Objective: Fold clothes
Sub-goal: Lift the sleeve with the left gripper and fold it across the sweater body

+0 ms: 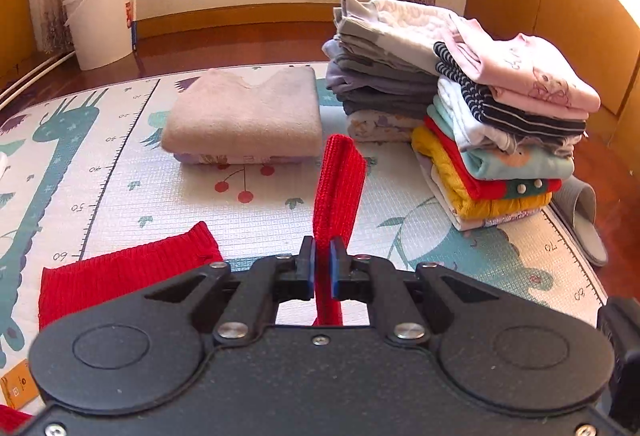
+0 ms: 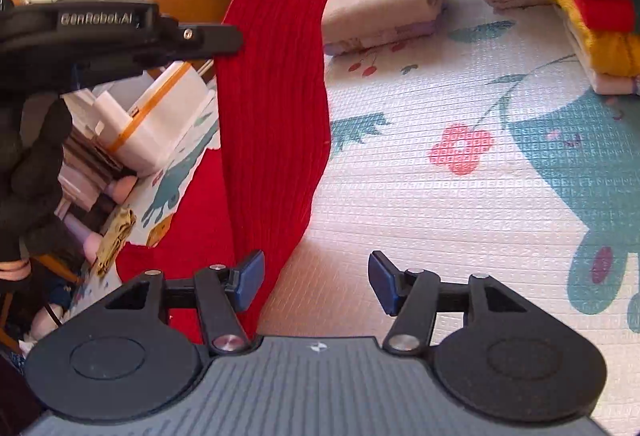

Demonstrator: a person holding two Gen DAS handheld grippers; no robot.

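A red ribbed knit garment (image 1: 128, 272) lies partly on the play mat (image 1: 260, 212). My left gripper (image 1: 323, 260) is shut on one sleeve of it, and the red cuff (image 1: 340, 180) stands up past the blue pads. In the right wrist view that sleeve (image 2: 272, 108) hangs lifted above the mat, held at its left edge by the left gripper (image 2: 224, 40) in a gloved hand (image 2: 28, 172). My right gripper (image 2: 316, 280) is open, its left pad beside the sleeve's lower edge, with bare mat between the fingers.
A folded beige garment (image 1: 244, 116) lies at the mat's far middle. Two tall stacks of folded clothes (image 1: 480, 108) stand at the right. A grey slipper (image 1: 584, 228) sits by the mat's right edge. A white bucket (image 1: 100, 12) and a white box (image 2: 156, 116) stand off the mat.
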